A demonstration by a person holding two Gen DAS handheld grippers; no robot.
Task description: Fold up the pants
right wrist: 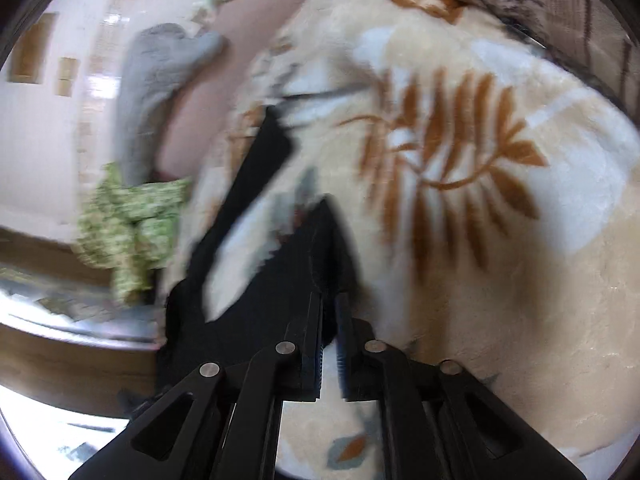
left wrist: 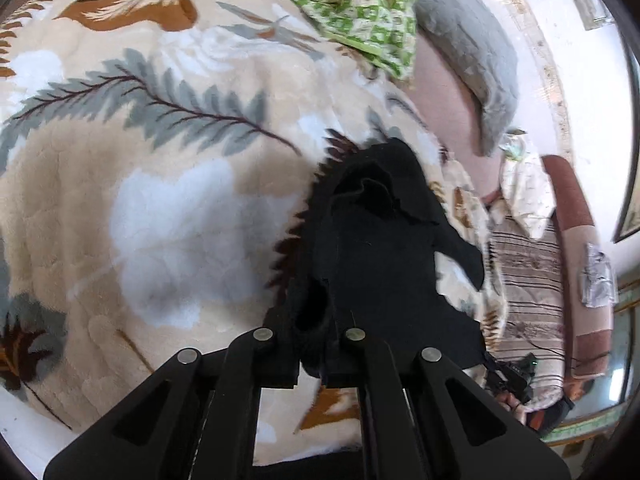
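Observation:
Black pants [left wrist: 380, 248] hang bunched from my left gripper [left wrist: 316, 320], whose jaws are shut on the cloth above a cream leaf-print blanket [left wrist: 160, 184]. In the right wrist view the pants [right wrist: 256, 280] stretch away toward the left, with a second black strip [right wrist: 264, 160] running further up. My right gripper [right wrist: 330, 300] is shut on an edge of the pants, held above the blanket [right wrist: 480, 260]. This view is motion-blurred. The other gripper and a hand [left wrist: 516, 384] show at the lower right of the left wrist view.
A green patterned cloth [left wrist: 360, 12] and a grey quilted pillow [left wrist: 472, 52] lie at the bed's far side on a pink sheet [left wrist: 452, 112]. A striped blanket [left wrist: 528, 280] and headboard [left wrist: 576, 248] are at right. The green cloth [right wrist: 128, 224] and grey pillow [right wrist: 156, 80] also show left.

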